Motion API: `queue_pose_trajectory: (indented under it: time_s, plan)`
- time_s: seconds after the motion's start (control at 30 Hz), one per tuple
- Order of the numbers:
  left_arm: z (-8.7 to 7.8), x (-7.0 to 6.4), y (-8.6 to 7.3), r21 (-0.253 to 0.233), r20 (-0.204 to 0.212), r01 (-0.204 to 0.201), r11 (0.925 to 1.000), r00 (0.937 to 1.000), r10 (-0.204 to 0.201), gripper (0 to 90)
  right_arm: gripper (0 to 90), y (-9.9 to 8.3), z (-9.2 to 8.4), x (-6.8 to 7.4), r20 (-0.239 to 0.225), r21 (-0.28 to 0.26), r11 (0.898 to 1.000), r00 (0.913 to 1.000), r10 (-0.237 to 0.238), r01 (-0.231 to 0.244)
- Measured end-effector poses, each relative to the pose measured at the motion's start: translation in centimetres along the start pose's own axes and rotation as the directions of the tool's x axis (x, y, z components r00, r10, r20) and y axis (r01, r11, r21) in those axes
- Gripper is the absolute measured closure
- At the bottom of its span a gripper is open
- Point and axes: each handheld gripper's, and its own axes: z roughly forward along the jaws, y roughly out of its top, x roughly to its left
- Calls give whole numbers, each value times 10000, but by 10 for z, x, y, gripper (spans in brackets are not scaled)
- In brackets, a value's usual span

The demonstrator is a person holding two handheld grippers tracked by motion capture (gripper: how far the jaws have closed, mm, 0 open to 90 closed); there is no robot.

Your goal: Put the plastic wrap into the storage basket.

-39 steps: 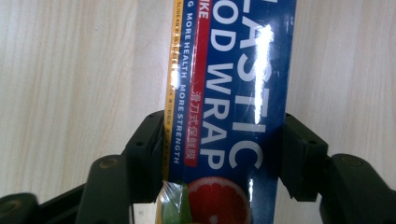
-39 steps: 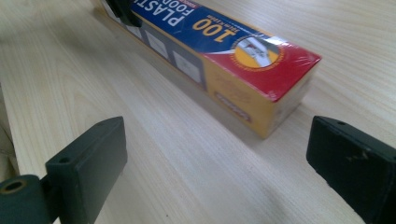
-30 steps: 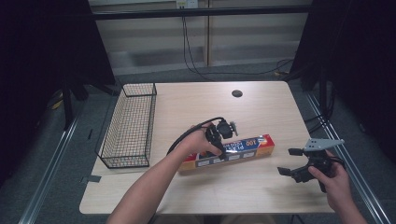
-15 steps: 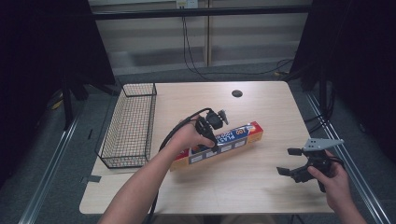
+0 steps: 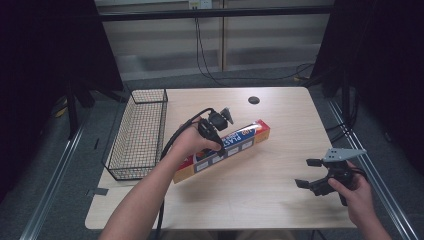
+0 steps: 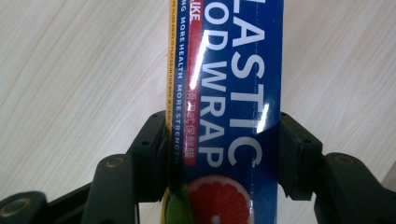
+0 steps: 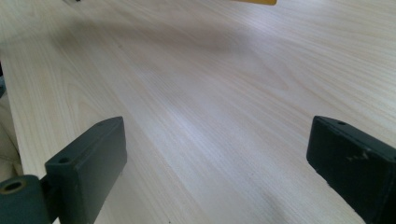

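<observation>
left claw: my left gripper (image 5: 216,134) is pinching the plastic wrap box (image 5: 235,145) across its narrow width, one jaw on each long side, pads pressed tight against the cardboard.
box vs claw: in the left gripper view the plastic wrap box (image 6: 229,112) runs straight up between the jaws, grapefruit print at the bottom, lettering running away from me.
box position: i see it slanted in the high view, far end up toward the right, near end low by my forearm; can't tell if that low end touches the table (image 5: 280,200).
right claw: my right gripper (image 5: 320,172) sits near the table's right edge, jaws spread wide, well apart from the box.
right view: bare table (image 7: 224,93) between the jaws.
basket: wire basket (image 5: 137,135) on the table's left side, just beside my left arm; i see nothing inside it.
</observation>
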Motion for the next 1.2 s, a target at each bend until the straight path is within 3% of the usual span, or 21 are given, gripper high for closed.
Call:
queue_pose_trajectory:
  time_s: [0.07,0.1,0.3,0.33,0.4,0.43,0.57,0.93,0.97,1.1,1.13,1.2]
  plan:
    - [-4,4,-2,22,-29,-80,10000,10000,80,445,47,0,0,0,-2,2,10000,10000,-1,1]
    - [-5,4,-4,-96,-84,230,9997,9997,-231,445,47,0,0,0,-2,-16,10000,10000,0,0]
    - [-15,12,-13,32,-293,618,9981,9977,-617,446,47,1,2,1,-53,30,10000,10000,-20,20]
    - [-16,13,-15,15,-323,840,9965,9959,-839,446,47,1,2,1,-49,32,10000,10000,-27,27]
    - [-18,15,-17,-2,-375,819,9966,9959,-818,446,47,2,3,1,-43,35,10000,10000,-35,35]
    - [-19,15,-19,-26,-389,1019,9948,9940,-1019,446,47,2,4,1,-43,53,10000,10000,-63,63]
    - [-22,18,-22,32,-537,1035,9946,9932,-1031,447,47,4,6,1,-107,46,10000,9999,-86,87]
    - [-35,23,-31,-20,-676,1552,9879,9856,-1550,447,45,9,11,1,-246,17,9999,9996,-140,140]
    - [-38,24,-34,-64,-643,1745,9846,9825,-1746,447,46,9,11,1,-250,17,9999,9996,-155,156]
    - [-43,27,-39,-79,-759,1815,9834,9804,-1816,447,45,10,13,1,-302,53,9999,9994,-139,141]
    - [-46,29,-42,-208,-753,2095,9776,9747,-2105,447,45,10,13,1,-305,61,9999,9994,-149,151]
    - [-48,31,-46,-238,-817,2178,9757,9723,-2191,447,45,11,14,1,-317,61,9998,9993,-200,202]
